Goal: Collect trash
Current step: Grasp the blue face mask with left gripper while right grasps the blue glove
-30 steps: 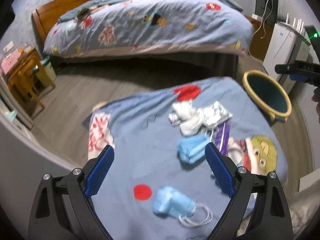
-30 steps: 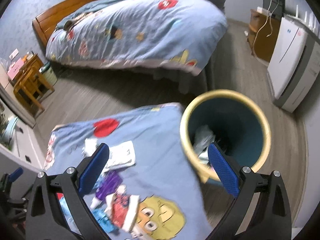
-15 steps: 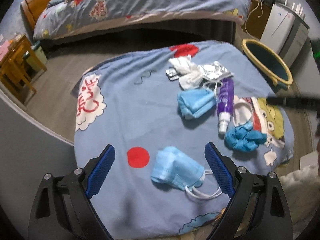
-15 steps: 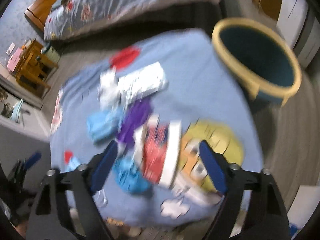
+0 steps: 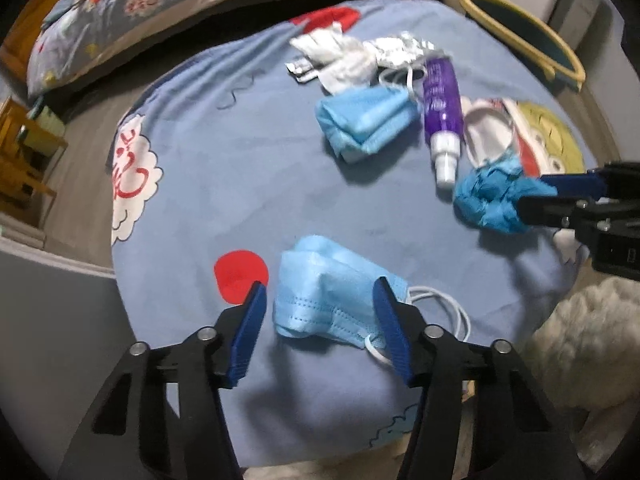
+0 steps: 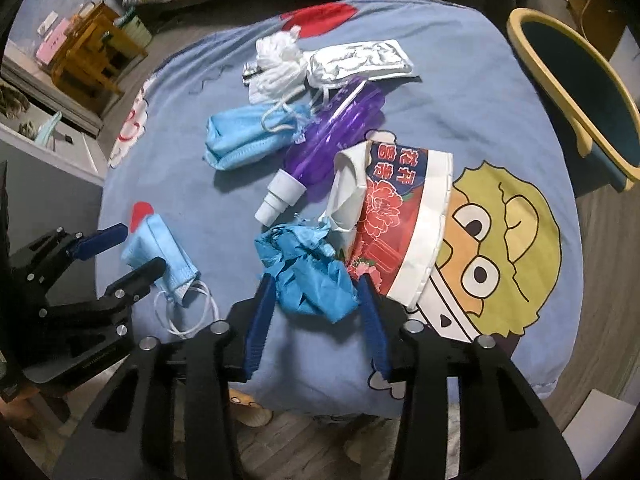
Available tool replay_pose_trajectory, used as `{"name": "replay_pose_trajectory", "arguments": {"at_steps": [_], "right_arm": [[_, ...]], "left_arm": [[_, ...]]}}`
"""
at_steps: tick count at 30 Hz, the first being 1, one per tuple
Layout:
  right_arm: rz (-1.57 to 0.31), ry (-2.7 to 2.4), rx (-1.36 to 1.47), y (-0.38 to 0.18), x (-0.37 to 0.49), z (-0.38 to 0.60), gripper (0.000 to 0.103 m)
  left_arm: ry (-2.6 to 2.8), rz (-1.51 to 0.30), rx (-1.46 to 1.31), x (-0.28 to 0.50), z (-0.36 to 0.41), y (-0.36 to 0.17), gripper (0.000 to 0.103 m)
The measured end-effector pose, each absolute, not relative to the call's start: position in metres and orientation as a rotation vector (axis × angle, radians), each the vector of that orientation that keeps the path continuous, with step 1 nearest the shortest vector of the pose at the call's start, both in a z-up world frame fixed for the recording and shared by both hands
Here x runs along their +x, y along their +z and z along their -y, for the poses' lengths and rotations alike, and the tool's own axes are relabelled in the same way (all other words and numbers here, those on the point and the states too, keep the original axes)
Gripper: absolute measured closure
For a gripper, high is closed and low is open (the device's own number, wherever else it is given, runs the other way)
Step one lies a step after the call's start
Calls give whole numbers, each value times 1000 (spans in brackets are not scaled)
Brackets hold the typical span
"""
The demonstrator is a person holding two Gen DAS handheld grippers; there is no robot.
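We see trash scattered on a blue cartoon-print cover; taking the purple bottle as our landmark, the left hand-held gripper sits far left and below it, its jaws just closing around a light blue face mask, the right pad touching and the left pad just short of it; a folded blue mask lies just left of the bottle; just below the bottle's cap, the right hand-held gripper has been closing and its pads press a crumpled blue glove; a red-printed wrapper lies right of the bottle; the yellow-rimmed bin stands far right.
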State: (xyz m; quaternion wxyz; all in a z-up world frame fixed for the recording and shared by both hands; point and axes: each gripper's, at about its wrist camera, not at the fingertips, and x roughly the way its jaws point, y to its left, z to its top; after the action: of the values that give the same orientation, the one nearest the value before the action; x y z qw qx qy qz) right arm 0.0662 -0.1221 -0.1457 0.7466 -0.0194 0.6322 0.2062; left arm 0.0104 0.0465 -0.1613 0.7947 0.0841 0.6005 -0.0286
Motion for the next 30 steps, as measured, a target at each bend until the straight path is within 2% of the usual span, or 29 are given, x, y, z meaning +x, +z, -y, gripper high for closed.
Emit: {"name": "replay_pose_trajectory", "arguments": {"at_steps": [1, 3, 5, 11, 22, 30], "right_arm": [[-1387, 453, -55, -147, 66, 120, 79], [-1383, 464, -71, -147, 65, 116, 83], [-1375, 477, -72, -144, 64, 115, 86], [-1337, 501, -20, -129, 69, 116, 88], [-1182, 515, 42, -72, 87, 133, 88], [-1076, 494, 117, -35, 107, 154, 88]], "left_arm": [[-63, -1300, 181, 10, -47, -163, 57], [-54, -1299, 189, 10, -48, -164, 63], [-46, -1295, 169, 11, -52, -162, 78], [-24, -1272, 134, 15, -60, -155, 83], [-19, -1018, 74, 18, -61, -81, 84], [-13, -927, 48, 24, -63, -56, 84]]}}
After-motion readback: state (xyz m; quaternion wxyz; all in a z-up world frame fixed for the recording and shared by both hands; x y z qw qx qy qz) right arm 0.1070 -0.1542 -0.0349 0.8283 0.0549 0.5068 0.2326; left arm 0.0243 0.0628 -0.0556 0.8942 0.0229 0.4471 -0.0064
